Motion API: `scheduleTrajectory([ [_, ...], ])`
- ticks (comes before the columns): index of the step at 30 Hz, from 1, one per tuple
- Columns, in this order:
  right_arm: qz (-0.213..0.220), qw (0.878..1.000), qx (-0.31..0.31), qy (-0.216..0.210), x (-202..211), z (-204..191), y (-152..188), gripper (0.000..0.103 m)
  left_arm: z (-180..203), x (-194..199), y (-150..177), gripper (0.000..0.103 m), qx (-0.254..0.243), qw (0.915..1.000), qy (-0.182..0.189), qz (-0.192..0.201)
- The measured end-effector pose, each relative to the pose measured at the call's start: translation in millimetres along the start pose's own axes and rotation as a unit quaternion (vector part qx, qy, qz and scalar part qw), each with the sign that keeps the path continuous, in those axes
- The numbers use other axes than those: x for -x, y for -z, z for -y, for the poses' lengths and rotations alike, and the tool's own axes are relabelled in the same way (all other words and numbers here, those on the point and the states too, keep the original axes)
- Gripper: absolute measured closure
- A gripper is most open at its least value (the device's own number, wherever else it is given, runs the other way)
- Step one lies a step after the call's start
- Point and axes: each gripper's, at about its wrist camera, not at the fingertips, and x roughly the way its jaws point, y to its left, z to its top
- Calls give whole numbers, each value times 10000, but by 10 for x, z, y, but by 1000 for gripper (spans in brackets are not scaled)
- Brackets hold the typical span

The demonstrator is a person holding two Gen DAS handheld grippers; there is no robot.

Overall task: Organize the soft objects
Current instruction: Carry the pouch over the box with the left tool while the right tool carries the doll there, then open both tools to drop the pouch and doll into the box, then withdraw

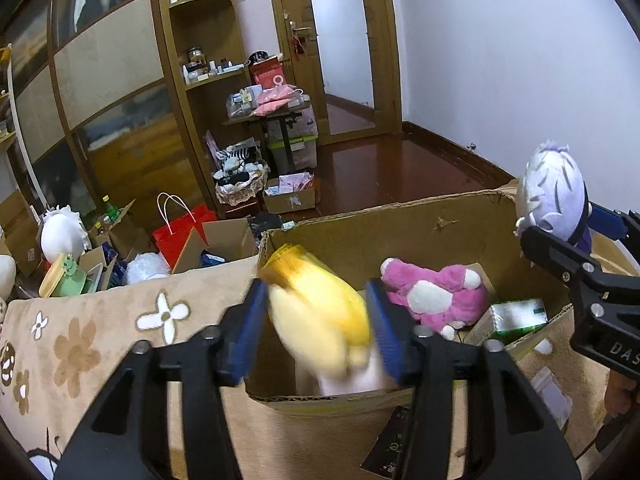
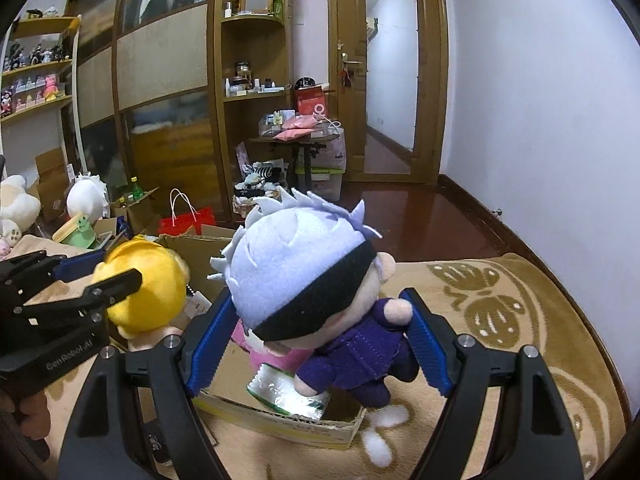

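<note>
The step in hand looks like dropping plush toys into the cardboard box (image 1: pixel 400 216). On the left, the left gripper (image 1: pixel 316 286) hangs over the box's near corner with the yellow-haired plush (image 1: pixel 320 312) between its fingers. The fingers stand apart and seem just clear of the toy's sides. The toy is smeared by motion blur, so it is probably dropping out rather than being held.

Inside the box lie a pink plush (image 1: pixel 432 296) and, to its right, a green packet (image 1: pixel 516 316).

On the right, the right gripper (image 2: pixel 318 296) pinches the white-haired doll (image 2: pixel 296 264) in purple clothes. Its fingers are wide but press on the doll's head and arm, and the doll hangs tilted above the box's right side, over the packet.

The next move probably calls for pulling the left gripper back from the opening. The right one then has to carry its doll further over the box, lower it and spread its fingers.

The box sits on a tan flowered blanket (image 2: pixel 500 320), soft and uneven, so the box could shift if nudged.

The room runs from a cluttered heap with a red bag (image 1: pixel 180 232) on the left, past a wardrobe (image 1: pixel 108 80) and corner shelves (image 1: pixel 208 40), to a wooden door (image 1: pixel 336 40). Beyond that are a dark polished floor (image 1: pixel 380 168) and a bare wall.
</note>
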Motion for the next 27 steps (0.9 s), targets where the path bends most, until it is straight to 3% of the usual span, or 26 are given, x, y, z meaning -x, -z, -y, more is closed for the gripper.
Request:
scheduleTrajectory([
  [5, 69, 9996, -16, -255, 67, -45, -22, 16, 11, 9, 12, 42, -51, 10000, -17, -47],
  [13, -191, 9985, -111, -505, -27, -61, 15, 8, -50, 37, 77, 11, 80, 9997, -101, -228],
  [16, -222, 9983, -205, -498, -30, -27, 35, 0, -84, 46, 130, 9, 170, 9992, -80, -361],
  [27, -339, 9970, -419, -553, 101, 5, 53, 0, -170, 238, 230, 5, 282, 9984, -128, -475],
])
